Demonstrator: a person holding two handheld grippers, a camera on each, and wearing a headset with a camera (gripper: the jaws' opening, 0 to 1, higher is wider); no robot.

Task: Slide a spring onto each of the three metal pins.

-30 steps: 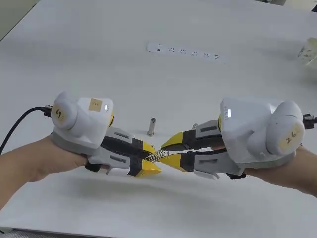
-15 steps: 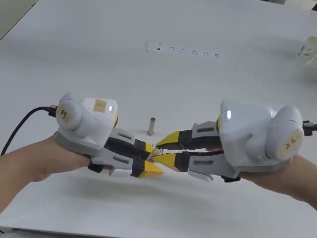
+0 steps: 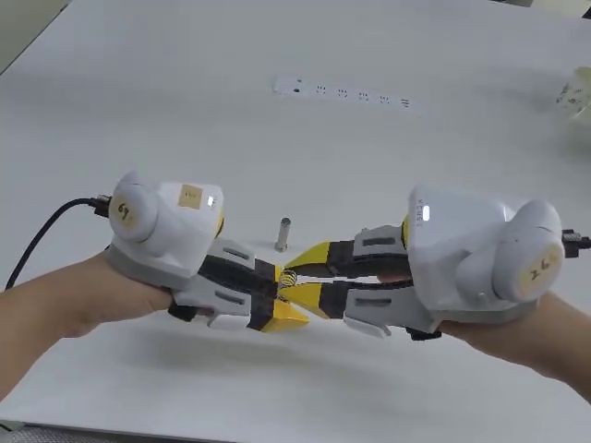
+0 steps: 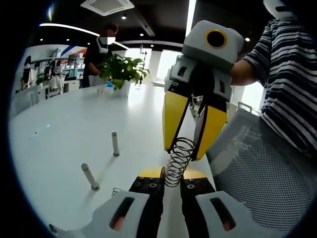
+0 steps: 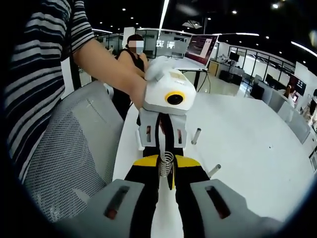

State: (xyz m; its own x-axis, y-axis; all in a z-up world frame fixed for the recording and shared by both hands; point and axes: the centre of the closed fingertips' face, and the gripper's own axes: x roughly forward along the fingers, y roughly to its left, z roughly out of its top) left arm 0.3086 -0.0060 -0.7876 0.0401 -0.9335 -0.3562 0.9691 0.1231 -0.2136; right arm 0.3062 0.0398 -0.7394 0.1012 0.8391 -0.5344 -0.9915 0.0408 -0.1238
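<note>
Above the bench [image 3: 185, 111], between the two claws, one spring [image 4: 178, 158] is held. It is pinched at its near end by the left claw [image 4: 171, 174], which is closed; the right claw [image 4: 184, 151] is set slightly apart about its far end, grip not confirmable. At 9 o'clock of the claws in the left gripper view, one pin [image 4: 115, 144] and a second pin [image 4: 89, 177] are found upright and bare. No fitting is judged complete; three remain.

Bright, even overhead light; soft shadows; fisheye edge distortion.
</note>
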